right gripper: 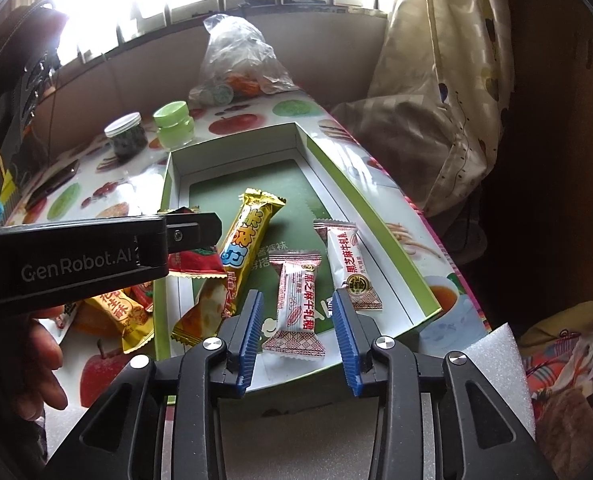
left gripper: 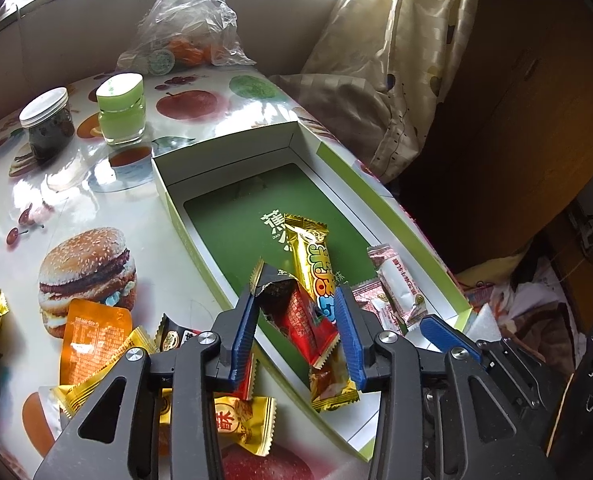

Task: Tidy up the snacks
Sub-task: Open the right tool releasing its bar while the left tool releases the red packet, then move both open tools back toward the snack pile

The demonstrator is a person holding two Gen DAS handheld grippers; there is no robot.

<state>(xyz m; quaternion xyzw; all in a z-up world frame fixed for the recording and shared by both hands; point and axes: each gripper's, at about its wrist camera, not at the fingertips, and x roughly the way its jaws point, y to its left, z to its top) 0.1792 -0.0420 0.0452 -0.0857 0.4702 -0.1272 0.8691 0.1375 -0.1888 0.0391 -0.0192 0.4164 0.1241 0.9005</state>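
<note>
An open green-lined box (left gripper: 232,236) (right gripper: 316,148) lies on the fruit-print table. Inside it lie a long gold snack bar (left gripper: 312,268) (right gripper: 240,248) and two white-and-pink candies (right gripper: 296,304) (right gripper: 348,264). My left gripper (left gripper: 296,312) holds a red-and-black snack packet (left gripper: 296,312) (right gripper: 196,262) over the box's near left part; its jaws stand fairly wide and touch the packet's sides. My right gripper (right gripper: 296,320) is open and empty above the box's near end, over one white candy. Loose gold and orange snacks (left gripper: 92,344) (right gripper: 116,312) lie on the table left of the box.
A dark jar (left gripper: 50,124) and a green jar (left gripper: 120,110) stand at the back left. A clear plastic bag (left gripper: 192,20) with oranges sits behind them. A curtain (left gripper: 396,60) hangs to the right. White foam (right gripper: 504,360) lies by the box's near right corner.
</note>
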